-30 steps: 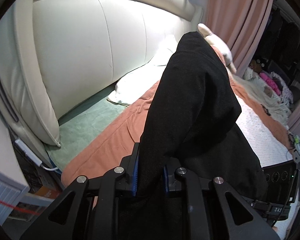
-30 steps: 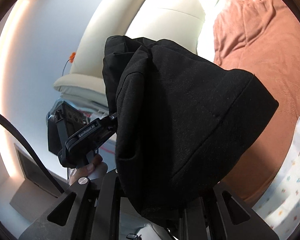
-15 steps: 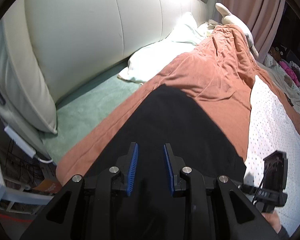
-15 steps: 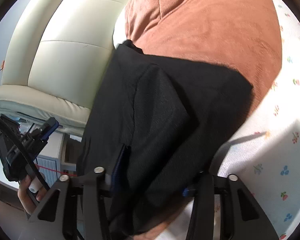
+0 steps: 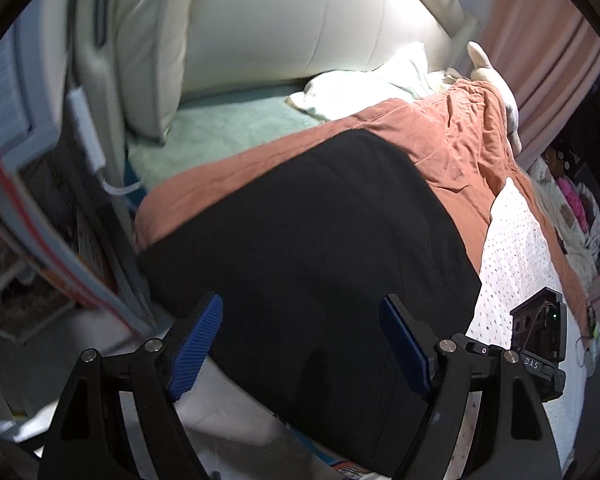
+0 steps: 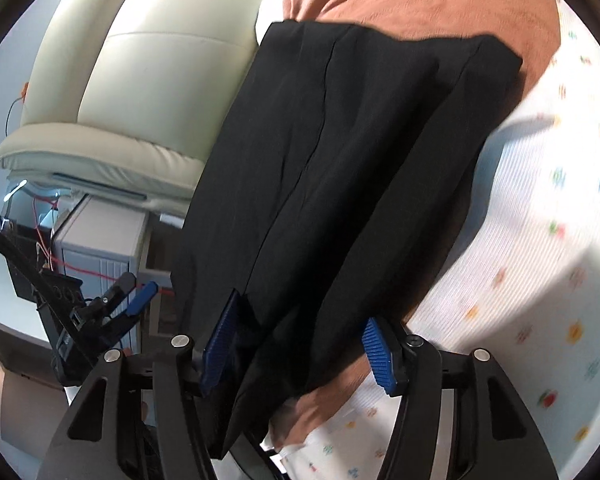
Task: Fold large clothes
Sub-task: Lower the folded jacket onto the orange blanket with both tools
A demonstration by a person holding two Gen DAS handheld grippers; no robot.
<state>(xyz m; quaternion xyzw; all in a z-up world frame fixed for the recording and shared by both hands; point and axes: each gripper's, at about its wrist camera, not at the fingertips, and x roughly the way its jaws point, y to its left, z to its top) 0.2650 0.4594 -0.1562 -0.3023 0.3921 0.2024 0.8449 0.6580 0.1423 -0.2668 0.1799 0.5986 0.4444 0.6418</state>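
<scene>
Now the folded black garment, held up off the bed a second ago, lies at the near edge of the bed on the rust blanket, left gripper and right gripper both opening off it, so this fold looks finished.

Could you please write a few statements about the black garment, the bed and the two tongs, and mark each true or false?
1. The black garment lies folded on the rust-coloured blanket. True.
2. The left tongs are clamped shut on the garment. False: their jaws are opening wide, pads clear of the cloth.
3. The right tongs have cloth between their blue pads. True, though the jaws are opening and not pressing it.
4. The garment is hanging in the air. False: it rests on the bed.
5. The padded headboard is dark brown. False: it is cream.
</scene>
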